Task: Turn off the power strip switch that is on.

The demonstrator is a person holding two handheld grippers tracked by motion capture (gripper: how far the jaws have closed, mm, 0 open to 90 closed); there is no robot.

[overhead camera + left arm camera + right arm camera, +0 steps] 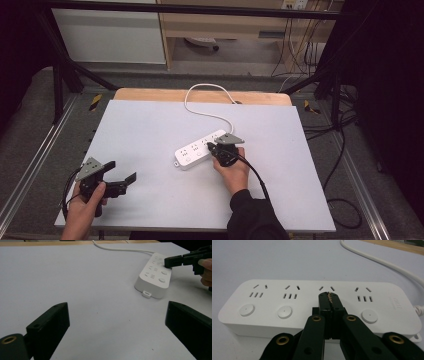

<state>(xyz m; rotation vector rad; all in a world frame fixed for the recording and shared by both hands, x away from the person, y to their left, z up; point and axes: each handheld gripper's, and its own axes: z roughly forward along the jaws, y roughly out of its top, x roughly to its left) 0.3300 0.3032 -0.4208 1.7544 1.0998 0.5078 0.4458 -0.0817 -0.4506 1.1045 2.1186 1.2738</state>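
The white power strip (200, 149) lies near the middle of the counter (150, 130), angled, its cord (200, 102) running off toward twelve o'clock. It has four sockets, each with a round switch button; in the right hand-held gripper view the third button from the left is covered by the jaws. The right hand-held gripper (329, 298), jaws closed together with nothing between them, rests its tip on the strip's top just there, apparently to press that button. To do it well, push straight down, so the light strip does not slide. The left hand-held gripper (122, 181) waits open and empty at eight o'clock, well apart.
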